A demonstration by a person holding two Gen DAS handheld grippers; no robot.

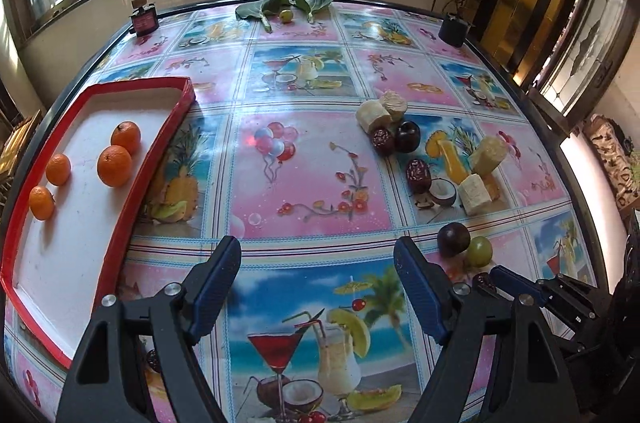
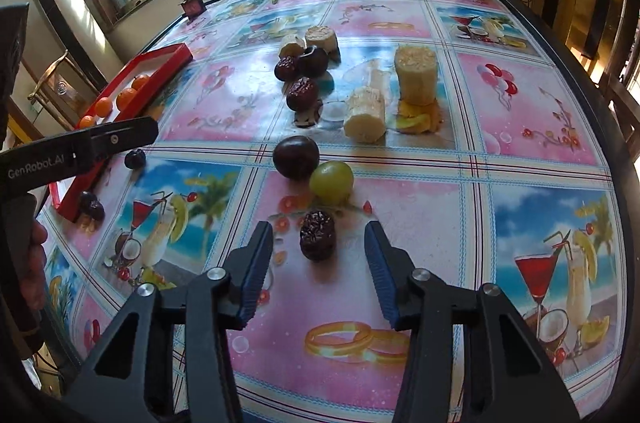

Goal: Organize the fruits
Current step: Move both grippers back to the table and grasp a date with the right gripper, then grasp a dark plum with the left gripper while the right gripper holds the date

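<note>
A red-rimmed white tray (image 1: pixel 168 127) at the left holds several oranges (image 1: pixel 114 165); the tray shows in the right wrist view (image 2: pixel 160 61) too. My left gripper (image 1: pixel 318 259) is open and empty above the tablecloth beside the tray. My right gripper (image 2: pixel 319 237) is open, its fingers on either side of a wrinkled dark red date (image 2: pixel 317 234) lying on the table, not touching it. Just beyond lie a dark plum (image 2: pixel 296 157) and a green grape (image 2: pixel 331 181). Further off are more dates (image 2: pixel 302 93), a plum (image 2: pixel 313 61) and pale sugarcane pieces (image 2: pixel 366 112).
A dark plum (image 2: pixel 134 158) and a date (image 2: pixel 91 205) lie by the tray's near corner. Green leaves with a small fruit (image 1: pixel 286 15), a perfume bottle (image 1: pixel 143 18) and a black holder (image 1: pixel 454 27) stand along the far table edge. The right gripper's fingers (image 1: pixel 516 281) show at the left view's right.
</note>
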